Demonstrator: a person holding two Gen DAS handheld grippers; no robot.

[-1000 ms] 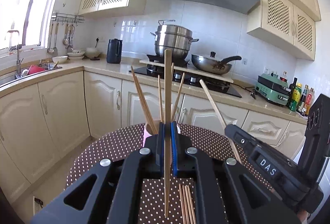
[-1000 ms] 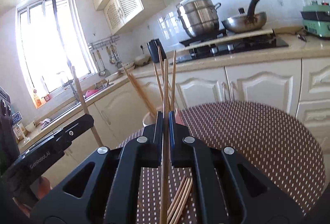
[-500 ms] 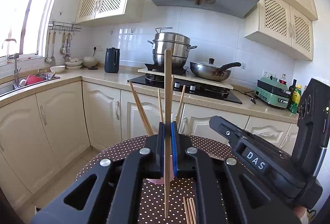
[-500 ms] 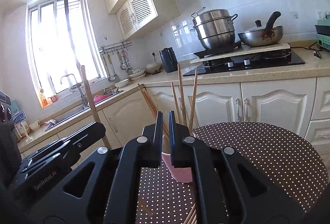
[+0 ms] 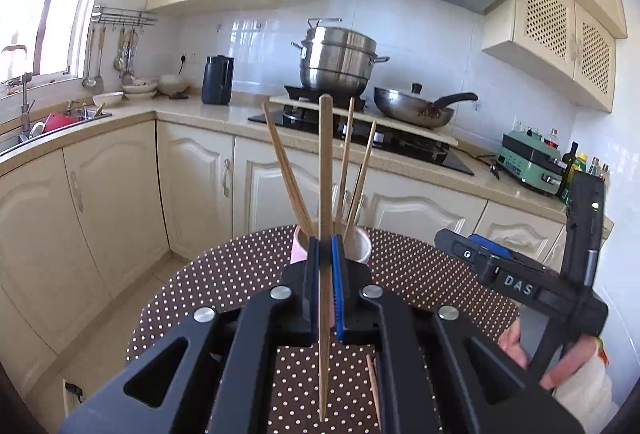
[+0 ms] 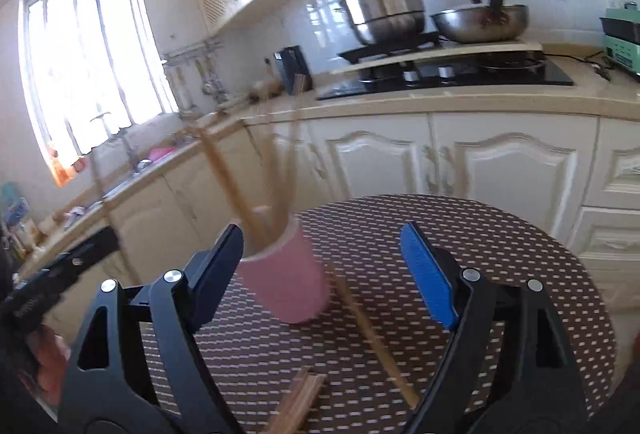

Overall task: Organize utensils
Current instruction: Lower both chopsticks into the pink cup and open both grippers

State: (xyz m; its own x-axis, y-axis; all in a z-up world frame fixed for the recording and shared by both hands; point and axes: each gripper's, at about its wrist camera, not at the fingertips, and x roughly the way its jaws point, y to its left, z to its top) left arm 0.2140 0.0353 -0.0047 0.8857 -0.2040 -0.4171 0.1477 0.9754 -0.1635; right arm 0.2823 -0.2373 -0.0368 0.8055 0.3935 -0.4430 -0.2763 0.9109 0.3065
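Loading step: left gripper [image 5: 325, 254] is pinching a tan wooden chopstick [image 5: 325, 170] at frame centre; right gripper [image 6: 322, 258], jaws opening, nothing between; next, lowering it into the pink cylindrical cup [image 6: 286, 278]

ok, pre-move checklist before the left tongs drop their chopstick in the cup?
1. Left tongs shut on chopstick: ok.
2. Chopstick upright: ok.
3. Its lower tip above the pink cup: not ok, it hangs in front of the cup.
4. Right tongs empty, opening: ok.
5. Right tongs clear of the cup: cannot tell, blurred.
6. Loose chopsticks on the table left to collect: ok.
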